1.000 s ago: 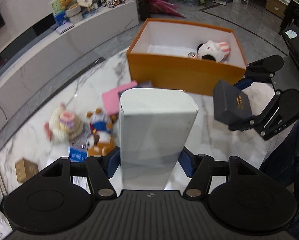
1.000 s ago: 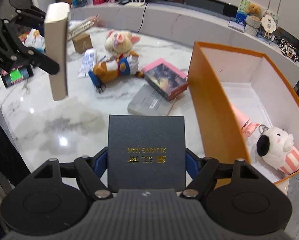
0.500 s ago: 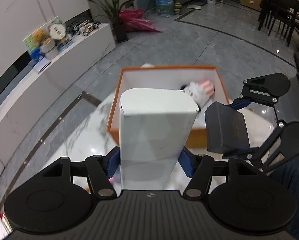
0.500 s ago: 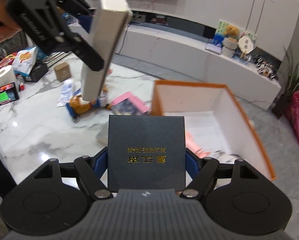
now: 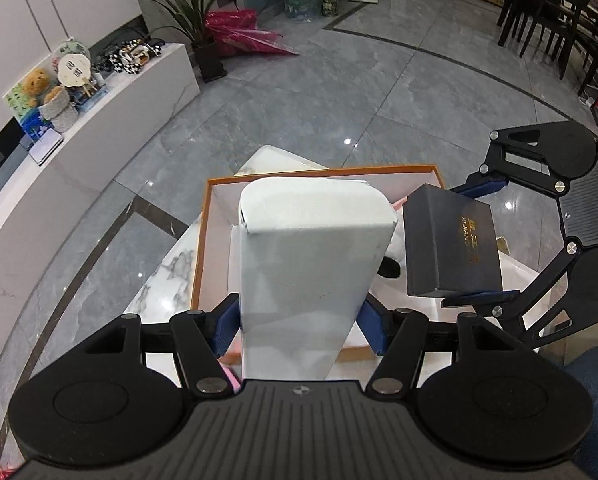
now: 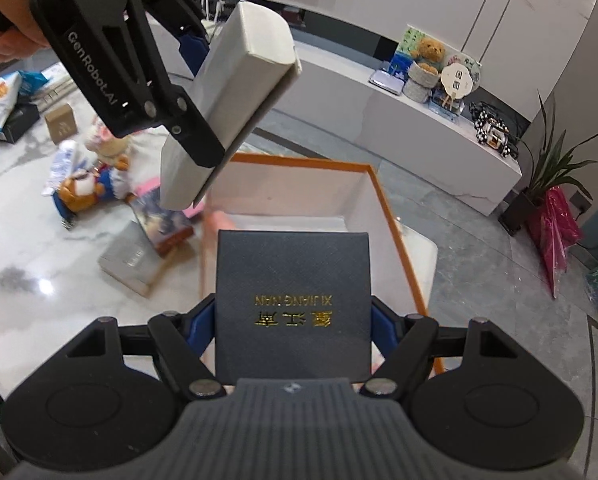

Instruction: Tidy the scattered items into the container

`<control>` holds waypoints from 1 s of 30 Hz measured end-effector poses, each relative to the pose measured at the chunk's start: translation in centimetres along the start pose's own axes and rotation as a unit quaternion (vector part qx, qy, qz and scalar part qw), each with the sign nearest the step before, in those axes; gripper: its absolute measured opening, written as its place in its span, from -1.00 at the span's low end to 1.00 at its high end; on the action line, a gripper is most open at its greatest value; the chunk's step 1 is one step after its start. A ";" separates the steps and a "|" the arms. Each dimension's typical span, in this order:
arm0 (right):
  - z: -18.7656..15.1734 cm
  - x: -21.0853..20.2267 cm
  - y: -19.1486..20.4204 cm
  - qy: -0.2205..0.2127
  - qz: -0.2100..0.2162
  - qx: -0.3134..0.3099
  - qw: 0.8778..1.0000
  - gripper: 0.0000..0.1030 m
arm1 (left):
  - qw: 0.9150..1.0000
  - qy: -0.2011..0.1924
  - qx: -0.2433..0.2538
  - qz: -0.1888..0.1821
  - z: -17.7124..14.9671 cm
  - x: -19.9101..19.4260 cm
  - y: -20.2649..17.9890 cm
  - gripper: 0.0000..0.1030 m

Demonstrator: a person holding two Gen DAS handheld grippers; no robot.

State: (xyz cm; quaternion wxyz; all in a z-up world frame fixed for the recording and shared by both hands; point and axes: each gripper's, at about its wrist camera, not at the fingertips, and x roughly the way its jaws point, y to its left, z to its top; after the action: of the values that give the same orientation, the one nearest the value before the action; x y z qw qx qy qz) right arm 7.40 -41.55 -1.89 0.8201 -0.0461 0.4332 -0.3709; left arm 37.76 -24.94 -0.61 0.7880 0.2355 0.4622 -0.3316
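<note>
My left gripper (image 5: 299, 330) is shut on a tall white box (image 5: 307, 264) and holds it above the orange container (image 5: 203, 240). My right gripper (image 6: 293, 330) is shut on a dark blue box with gold lettering (image 6: 293, 304), also over the orange container (image 6: 395, 232). In the left wrist view the dark blue box (image 5: 453, 244) hangs just right of the white box. In the right wrist view the white box (image 6: 227, 100) is up and to the left. A plush toy (image 5: 391, 254) in the container is mostly hidden.
Plush toys (image 6: 91, 176), a book (image 6: 163, 224), a grey flat box (image 6: 135, 260) and a small brown box (image 6: 61, 128) lie on the marble table (image 6: 39, 280) left of the container. The table edge and grey floor (image 5: 339, 100) lie beyond the container.
Both grippers have moved with their boxes from beside the container to above it. The scattered items have dropped out of the left wrist view.
</note>
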 end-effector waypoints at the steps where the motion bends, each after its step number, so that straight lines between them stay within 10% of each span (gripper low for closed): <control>1: 0.1 0.4 -0.4 0.003 -0.002 0.000 1.000 0.51 | 1.000 0.003 0.002 0.000 0.3 0.4 0.1 0.40; 30: 2.4 12.6 -5.2 0.067 -0.015 -0.015 0.998 0.50 | 0.989 0.147 0.014 -0.003 4.3 14.3 3.6 0.40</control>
State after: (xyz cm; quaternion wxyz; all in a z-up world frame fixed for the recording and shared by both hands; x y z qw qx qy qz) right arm 10.65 -54.01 -6.88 0.7830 -0.0402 0.4919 -0.3787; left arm 47.91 -29.79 -11.08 0.7071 0.2915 0.5688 -0.3024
